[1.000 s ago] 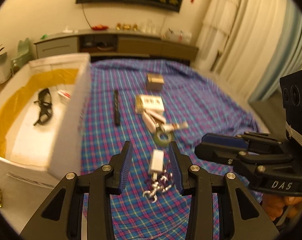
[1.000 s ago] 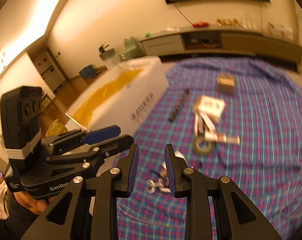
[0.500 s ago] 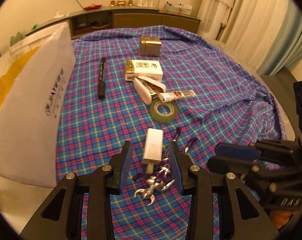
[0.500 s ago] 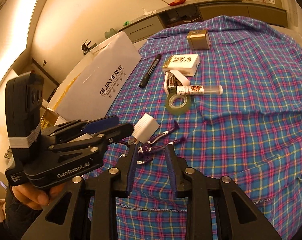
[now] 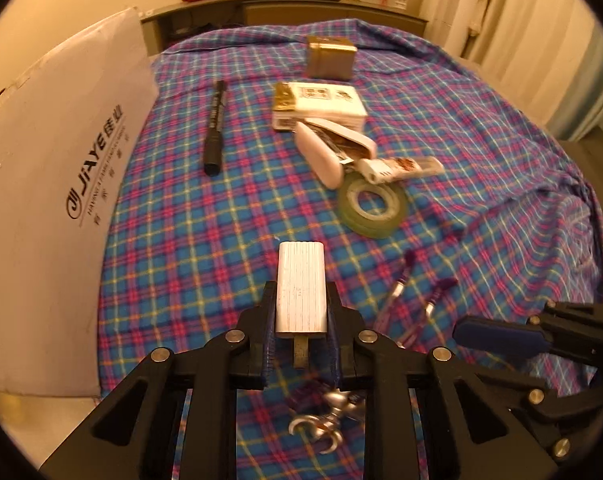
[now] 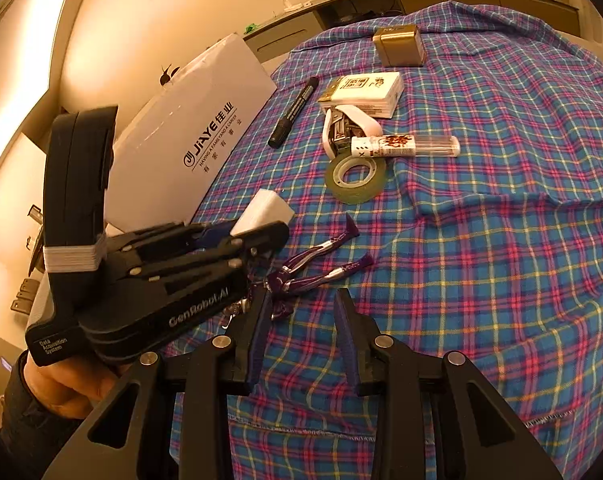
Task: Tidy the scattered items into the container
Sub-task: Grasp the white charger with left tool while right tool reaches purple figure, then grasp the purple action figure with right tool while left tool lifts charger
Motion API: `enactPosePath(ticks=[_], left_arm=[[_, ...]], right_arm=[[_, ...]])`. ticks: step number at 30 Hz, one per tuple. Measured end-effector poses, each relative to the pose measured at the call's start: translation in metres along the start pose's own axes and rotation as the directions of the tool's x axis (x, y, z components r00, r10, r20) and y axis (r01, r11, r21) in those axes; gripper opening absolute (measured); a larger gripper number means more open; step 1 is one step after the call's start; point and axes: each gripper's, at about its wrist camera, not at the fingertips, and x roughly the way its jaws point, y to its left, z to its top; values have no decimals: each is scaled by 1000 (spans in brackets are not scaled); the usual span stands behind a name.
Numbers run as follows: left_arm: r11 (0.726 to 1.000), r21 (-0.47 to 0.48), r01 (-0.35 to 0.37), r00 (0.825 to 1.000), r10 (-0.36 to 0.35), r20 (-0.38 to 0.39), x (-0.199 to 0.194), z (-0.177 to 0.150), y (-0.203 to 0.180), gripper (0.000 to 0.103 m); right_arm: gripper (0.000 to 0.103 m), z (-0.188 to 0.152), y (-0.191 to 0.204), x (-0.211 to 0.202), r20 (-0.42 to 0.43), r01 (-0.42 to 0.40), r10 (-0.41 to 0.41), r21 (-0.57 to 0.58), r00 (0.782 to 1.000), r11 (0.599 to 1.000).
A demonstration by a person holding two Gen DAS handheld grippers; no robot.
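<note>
My left gripper [image 5: 300,332] is shut on a white ribbed block [image 5: 301,289], a key fob with purple tassels [image 5: 401,292] and silver hooks [image 5: 321,428] trailing under it. In the right wrist view the same block [image 6: 267,210] sticks out of the left gripper [image 6: 261,236] just above the plaid cloth. My right gripper [image 6: 303,332] is open and empty, hovering near the tassels [image 6: 321,264]. The white container box [image 5: 49,184] stands at the left; it also shows in the right wrist view [image 6: 189,136].
On the plaid cloth [image 5: 181,240] lie a black marker [image 5: 215,128], a white card box [image 5: 321,106], a white stapler [image 5: 325,152], a tube [image 5: 401,168], a tape roll [image 5: 373,204] and a gold tin [image 5: 329,58]. A low cabinet [image 5: 301,8] runs along the far wall.
My left gripper has dropped forward and closed on the white block. The right gripper has moved in closer to the tassels and stays open.
</note>
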Motion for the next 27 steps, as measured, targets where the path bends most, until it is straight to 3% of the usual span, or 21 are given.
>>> enactPosePath(ticks=[3,11,13,18,21,24,27], left_arm=[[999,-39,-6,1000,7,22,-6,6,12,22],[988,-141,60,990,-41,133,-46,20,36,22],[985,-153,78,986,-54,157,-56,23,39,22],[978,-174,115,977,-79,200,-74,27,47,22],[975,-180,131,973,-91,211,-81,27,50,22],[974,-178,140,972,-101,214,-87,26,49,22],[975,-165,151,968,-111,225,-90,27,46,22]], right_arm=[[35,3,2,8,-11,2,-3,-5,1000,1000],[67,13,16,26,-3,39,-39,0,999,999],[71,17,25,32,2,67,-67,-21,998,998],[74,17,43,43,18,135,-134,-106,991,985],[74,13,40,34,60,184,-179,-92,982,979],[74,8,40,32,58,173,-168,-81,984,982],[67,9,52,44,53,208,-202,-139,978,968]])
